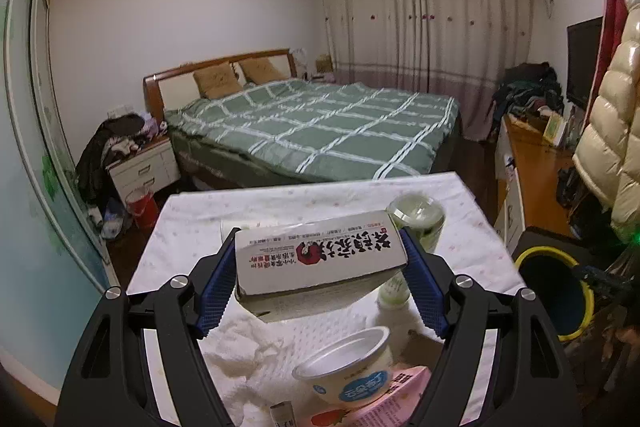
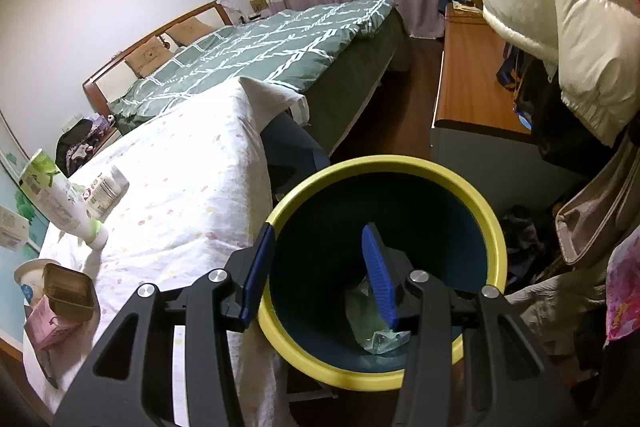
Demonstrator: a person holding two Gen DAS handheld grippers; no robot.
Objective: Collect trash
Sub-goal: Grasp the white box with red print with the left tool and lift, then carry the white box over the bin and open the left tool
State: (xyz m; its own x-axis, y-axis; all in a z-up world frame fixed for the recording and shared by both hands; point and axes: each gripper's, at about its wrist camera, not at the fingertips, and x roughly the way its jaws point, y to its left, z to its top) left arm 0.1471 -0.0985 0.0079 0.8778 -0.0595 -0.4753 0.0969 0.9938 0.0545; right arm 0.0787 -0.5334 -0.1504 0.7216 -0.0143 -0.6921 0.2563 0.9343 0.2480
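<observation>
The left gripper point(image 1: 320, 267) is clamped across something, its blue pads point(image 1: 218, 291) pressing in from nine and three o'clock. The right gripper point(image 2: 316, 279) points downward, fingers spread apart with nothing between them.

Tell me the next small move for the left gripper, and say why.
Probably carry the box rightward toward the yellow-rimmed bin. The left gripper already holds it lifted above the table, and the right gripper hangs open over the bin, holding nothing.
</observation>
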